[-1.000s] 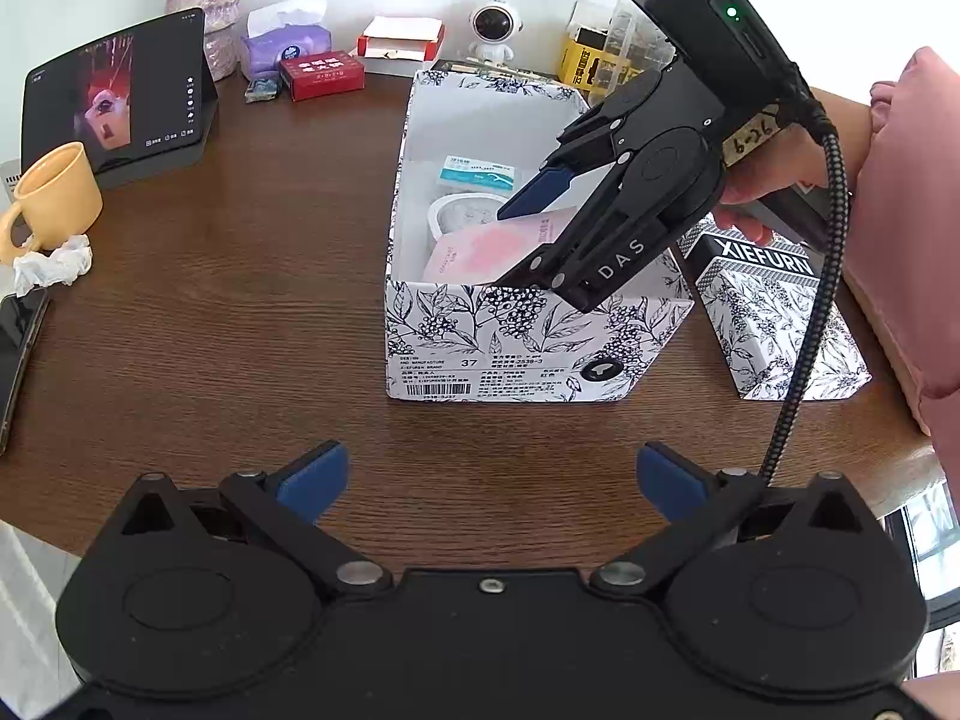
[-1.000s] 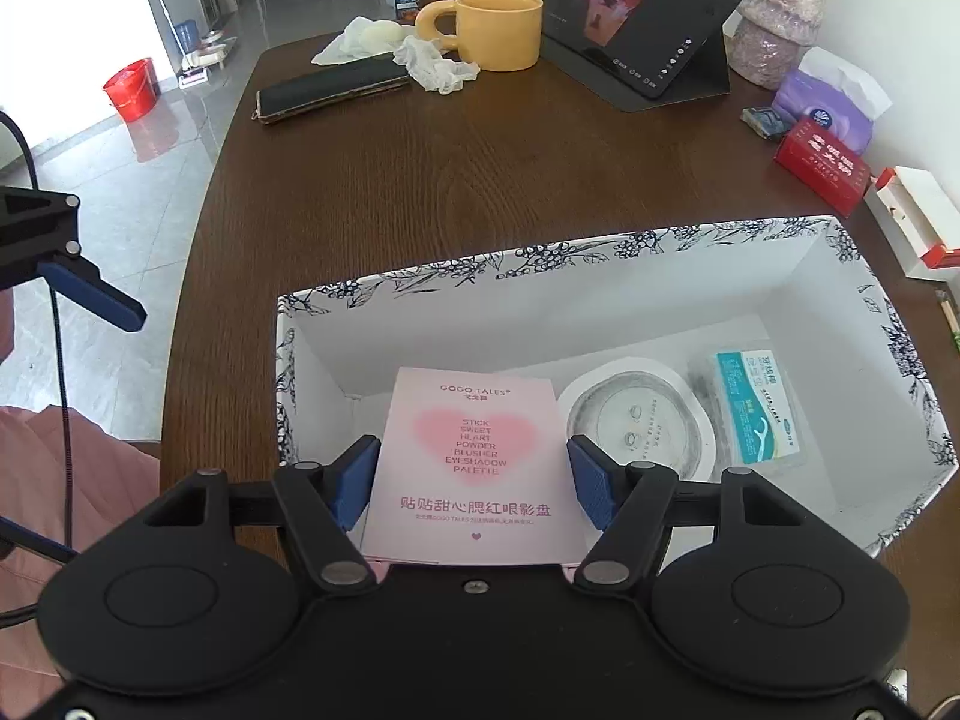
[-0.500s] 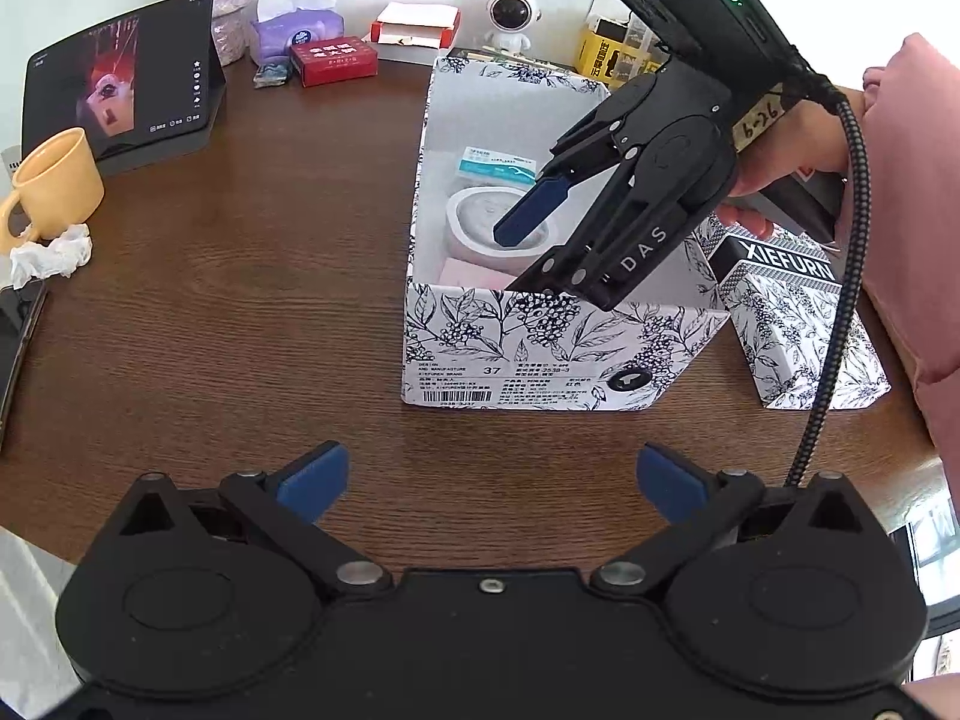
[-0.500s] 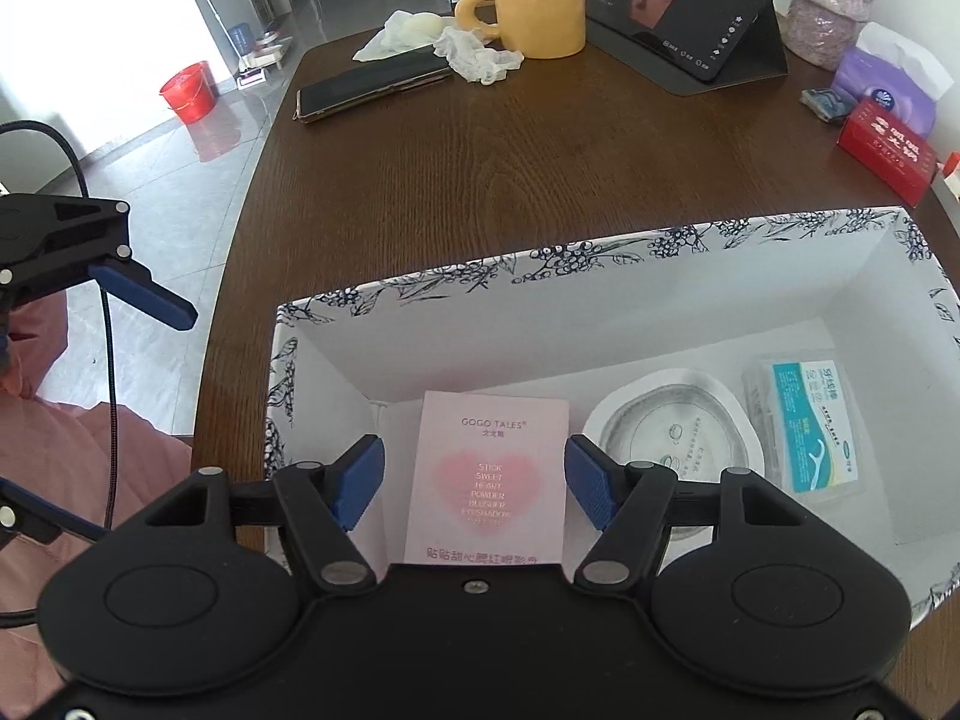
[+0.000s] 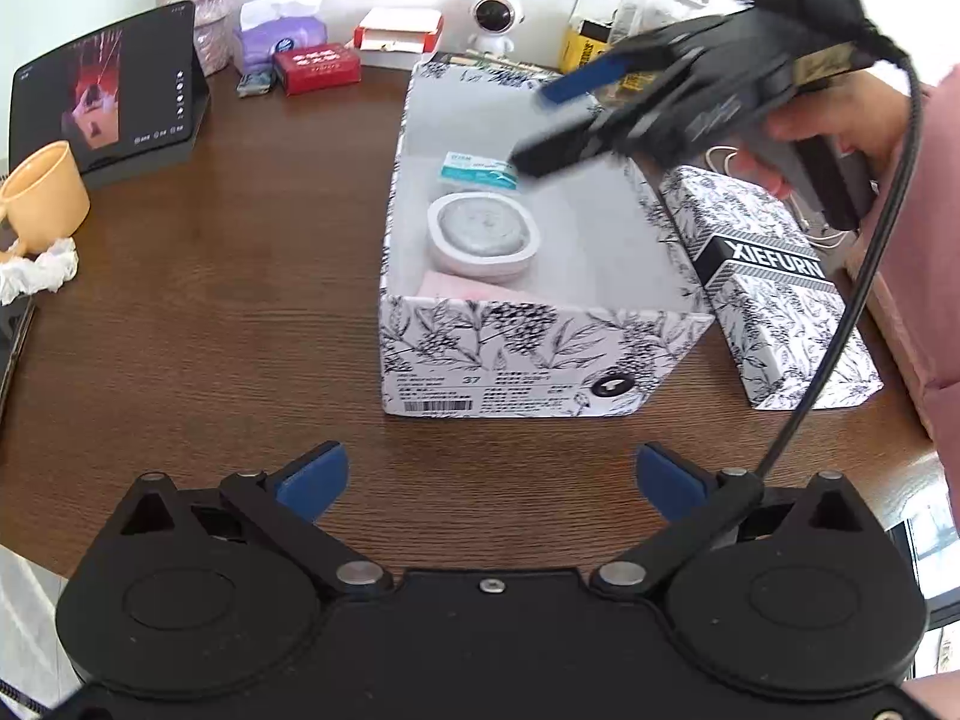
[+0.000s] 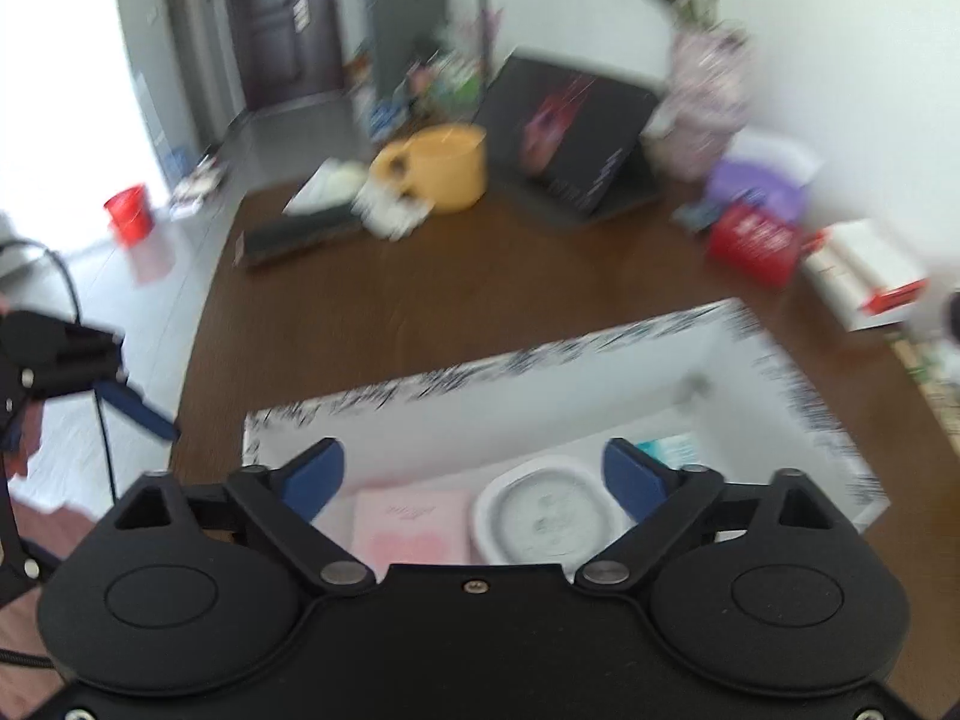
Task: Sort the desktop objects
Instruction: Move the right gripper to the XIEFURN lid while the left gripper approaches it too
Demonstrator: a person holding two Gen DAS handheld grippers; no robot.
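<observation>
The right gripper (image 6: 474,474) is opening wide with nothing between its jaws — a second ago it was clamped on the pink eyeshadow box (image 6: 411,525), which now lies flat at the near end of the floral storage box (image 5: 540,354), just beside the round white case (image 5: 483,234) and, further in, the floss packet (image 5: 477,168). The gripper has also lifted clear above the box rim, so I judge this item sorted. The left gripper (image 5: 489,474) waits spread and empty over bare table (image 5: 210,312), while the red box (image 5: 317,67) and tissue pack (image 5: 279,36) at the far edge look like next candidates.
</observation>
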